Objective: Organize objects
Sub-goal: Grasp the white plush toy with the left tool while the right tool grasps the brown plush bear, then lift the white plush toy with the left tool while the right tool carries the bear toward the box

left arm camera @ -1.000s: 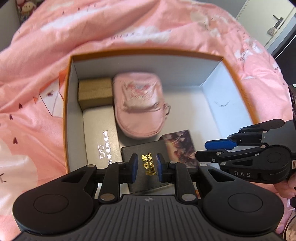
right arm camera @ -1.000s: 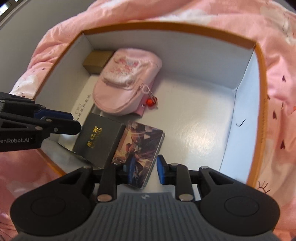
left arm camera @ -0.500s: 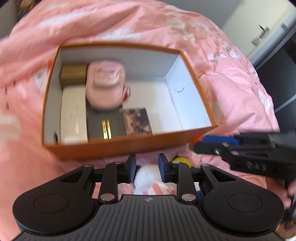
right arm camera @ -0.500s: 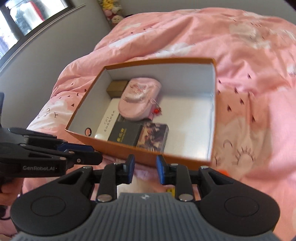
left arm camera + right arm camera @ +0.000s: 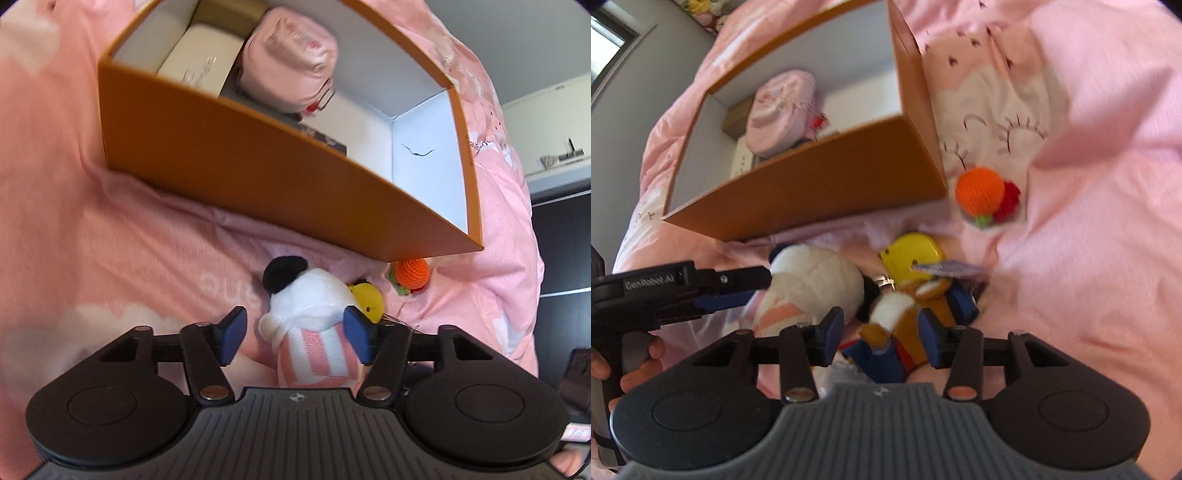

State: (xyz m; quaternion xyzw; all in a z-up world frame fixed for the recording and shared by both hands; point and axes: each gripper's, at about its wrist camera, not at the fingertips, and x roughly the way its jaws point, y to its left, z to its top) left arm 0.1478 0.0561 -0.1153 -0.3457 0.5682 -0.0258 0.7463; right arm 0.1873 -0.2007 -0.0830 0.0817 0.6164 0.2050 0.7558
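Observation:
An orange box [image 5: 258, 158] [image 5: 820, 184] lies on the pink bedspread and holds a pink pouch [image 5: 291, 62] [image 5: 783, 110], a white case [image 5: 203, 62] and flat dark boxes. In front of it lie a white plush with black ears and pink stripes [image 5: 314, 314] [image 5: 812, 284], a yellow toy [image 5: 367, 297] [image 5: 912, 254], an orange crochet ball [image 5: 412, 273] [image 5: 979, 192] and a brown-and-blue plush figure [image 5: 905, 328]. My left gripper [image 5: 293, 336] [image 5: 733, 288] is open around the white plush. My right gripper [image 5: 882, 332] is open around the brown-and-blue figure.
The pink bedspread [image 5: 1089, 221] is soft and wrinkled all around. A dark cabinet [image 5: 561, 258] and a white ledge stand to the right of the bed in the left wrist view. A grey wall and window [image 5: 613, 55] lie at the left.
Both grippers have pulled back out of the box and dropped to the toys in front of it. Both have opened wide, each now straddling a plush toy.

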